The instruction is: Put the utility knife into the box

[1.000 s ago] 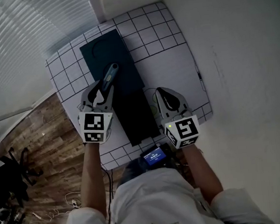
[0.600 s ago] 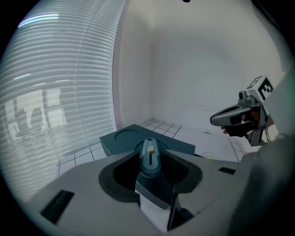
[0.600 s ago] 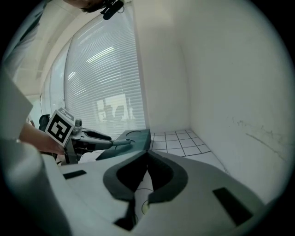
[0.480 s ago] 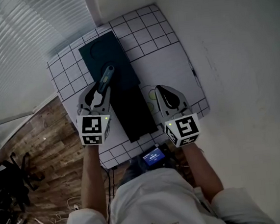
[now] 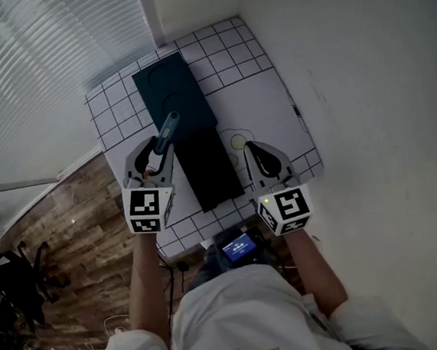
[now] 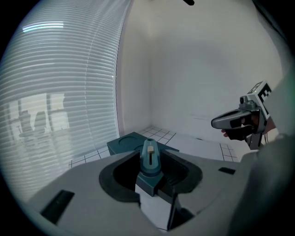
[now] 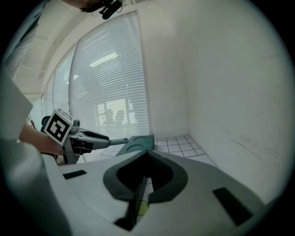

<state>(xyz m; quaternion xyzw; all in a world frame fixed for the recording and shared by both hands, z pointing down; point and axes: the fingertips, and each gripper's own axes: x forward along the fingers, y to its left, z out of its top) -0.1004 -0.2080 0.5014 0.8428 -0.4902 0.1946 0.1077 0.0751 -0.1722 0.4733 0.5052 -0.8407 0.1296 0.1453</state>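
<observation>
— Left gripper [image 6: 150,168]: what has it got?

— Its jaws stand partly apart, clamped on the rear of the teal plastic utility knife [image 5: 167,129]. The knife's cream slider faces up and its nose points away from the person.

— Where is the knife relative to the box?

— The long dark teal rectangular box [image 5: 176,90] lies lengthwise on the white mat with a black grid [image 5: 260,89]. Its far half is lighter and shows round recesses, and its near half is darker. The knife's nose reaches over the box's left edge about midway along it. I cannot tell whether it touches the box.

— And the other side?

— The right gripper [image 5: 251,147] has its jaws closed together with nothing between them. It sits just right of the box's near end, above the mat, with a pale yellow-green circle [image 5: 237,141] on the mat just beyond its tip.

— Anything else around?

— A small device with a lit blue screen [image 5: 239,247] sits at the mat's near edge, between the person's forearms. White slatted blinds [image 6: 60,92] fill the left wall, with a brown wooden floor [image 5: 62,224] below.
</observation>
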